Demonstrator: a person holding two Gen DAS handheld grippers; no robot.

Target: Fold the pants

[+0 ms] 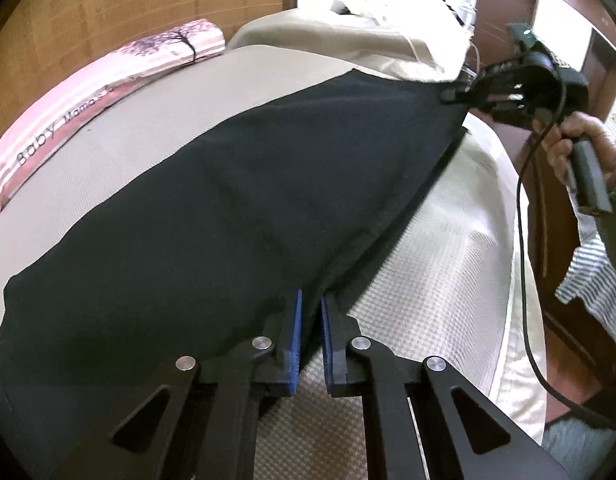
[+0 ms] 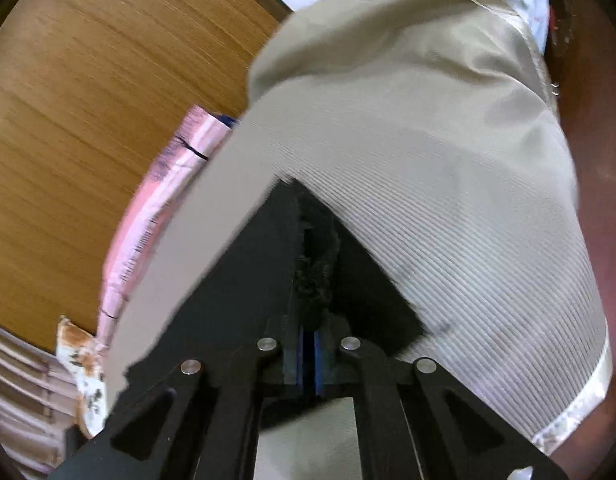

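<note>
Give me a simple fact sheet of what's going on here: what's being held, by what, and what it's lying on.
garment: dark pants, spread across the bed
surface: beige bedcover
left gripper: blue-padded fingers closed on the near edge of the pants
right gripper: clamped on the far corner of the pants, lifting it slightly
right-hand view: dark fabric bunched between the fingers
nearby: pink striped pillow beside a wooden headboard
stage: pants held at two ends, fold not yet made

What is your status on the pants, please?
Both grippers, left and right, shut on the pants. Pants stretched over the bed. Pink blanket clear at the side.
</note>
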